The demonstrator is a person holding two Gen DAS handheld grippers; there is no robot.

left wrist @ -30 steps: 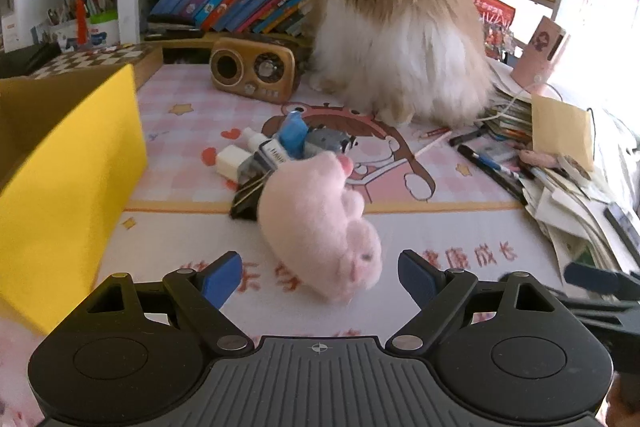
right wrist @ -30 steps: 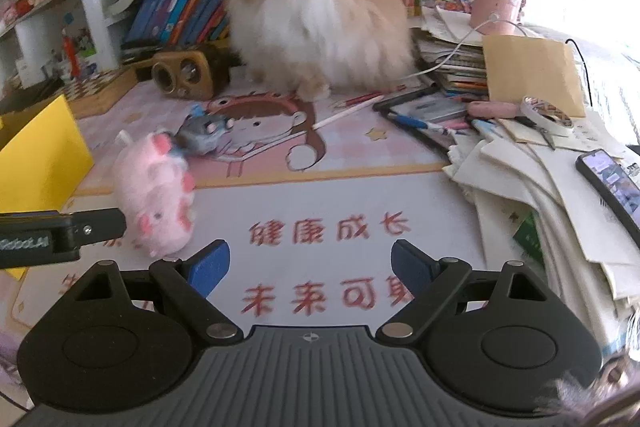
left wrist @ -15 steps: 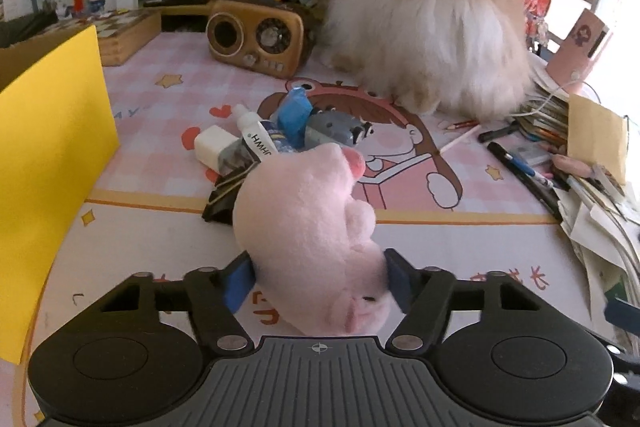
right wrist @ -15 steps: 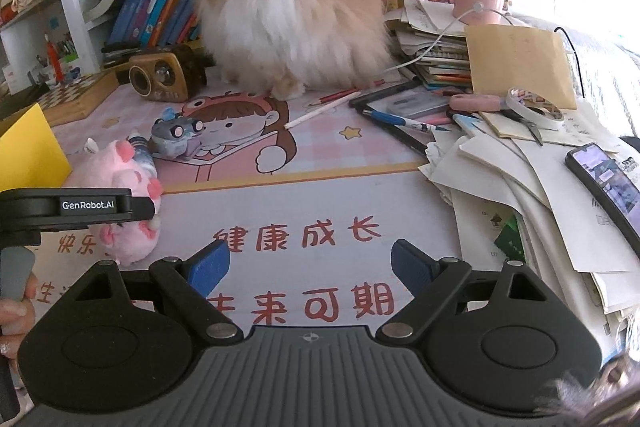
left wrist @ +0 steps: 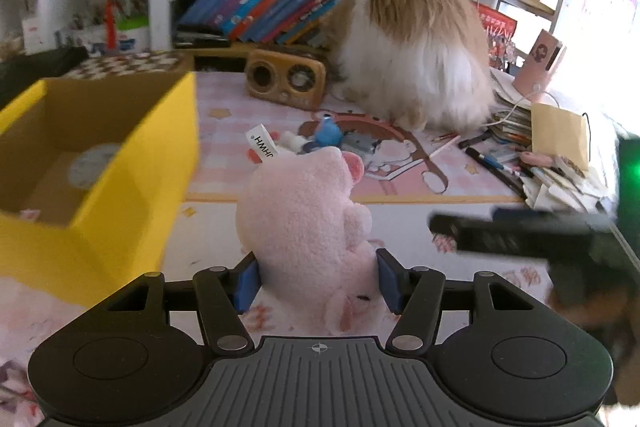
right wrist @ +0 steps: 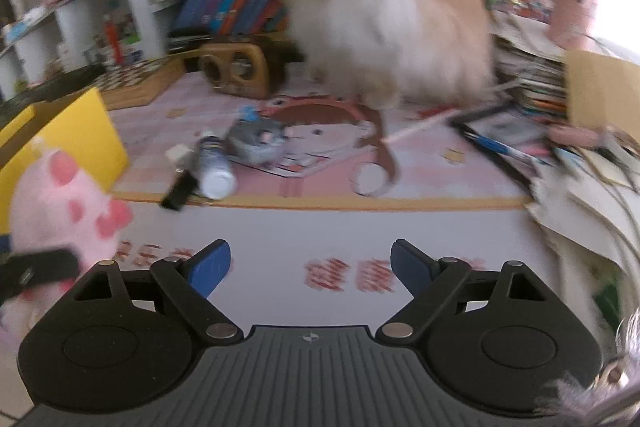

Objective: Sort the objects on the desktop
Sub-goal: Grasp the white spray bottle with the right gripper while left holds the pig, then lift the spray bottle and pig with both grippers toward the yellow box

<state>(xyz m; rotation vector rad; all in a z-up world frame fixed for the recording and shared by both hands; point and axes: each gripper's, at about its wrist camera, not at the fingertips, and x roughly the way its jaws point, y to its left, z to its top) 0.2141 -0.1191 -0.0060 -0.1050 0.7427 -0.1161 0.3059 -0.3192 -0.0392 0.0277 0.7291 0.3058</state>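
A pink plush pig [left wrist: 304, 211] stands between the blue pads of my left gripper [left wrist: 318, 283]. The jaws are closing, and both pads press into its sides. The right wrist view shows the same plush pig [right wrist: 68, 203] at far left, blurred, in front of the yellow box [right wrist: 80, 131]. That open yellow box [left wrist: 132, 195] lies just left of the pig. My right gripper [right wrist: 310, 267] hangs open over the white part of the desk mat, with nothing between its fingers. A white bottle [right wrist: 214, 167], a grey toy [right wrist: 258, 143] and a black clip [right wrist: 180, 191] lie together on the mat.
A large fluffy cat [left wrist: 416, 51] sits at the back of the desk beside a wooden radio [left wrist: 286, 79]. Pens and a heap of papers [right wrist: 580, 195] crowd the right side. Books fill the shelf behind.
My left gripper moved in around the plush pig and its jaws closed onto it; the yellow box now shows closer, its inside visible. The right gripper swung left toward the small items, still open.
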